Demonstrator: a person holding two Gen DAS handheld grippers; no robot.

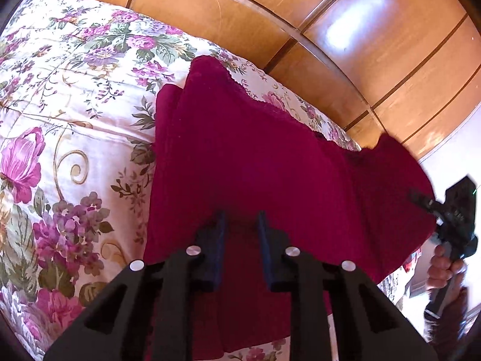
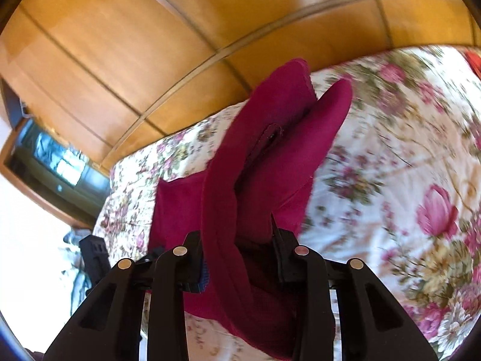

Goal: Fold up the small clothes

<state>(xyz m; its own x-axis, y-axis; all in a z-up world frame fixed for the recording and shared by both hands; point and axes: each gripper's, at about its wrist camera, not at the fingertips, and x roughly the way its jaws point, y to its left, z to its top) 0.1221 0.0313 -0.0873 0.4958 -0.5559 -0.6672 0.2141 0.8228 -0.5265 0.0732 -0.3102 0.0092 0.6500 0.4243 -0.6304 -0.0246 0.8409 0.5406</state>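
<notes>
A dark magenta garment (image 1: 255,156) lies partly folded on the floral bedspread (image 1: 75,105). My left gripper (image 1: 241,225) hovers low over its near part, blue-padded fingers apart and open, with cloth showing below the gap. At the far right a hand holds my right gripper (image 1: 451,210) against the garment's raised corner. In the right wrist view a thick fold of the garment (image 2: 270,150) fills the space between the fingers of the right gripper (image 2: 237,240), which is shut on it, and the fold rises off the bedspread (image 2: 390,150). The left gripper's body (image 2: 93,255) shows at lower left.
A wooden wardrobe front (image 1: 330,30) runs right behind the bed's far edge. A dark glass-fronted unit (image 2: 54,162) stands at the left beyond the bed. A red item (image 2: 473,60) lies at the bedspread's far right edge. Open bedspread lies to the garment's sides.
</notes>
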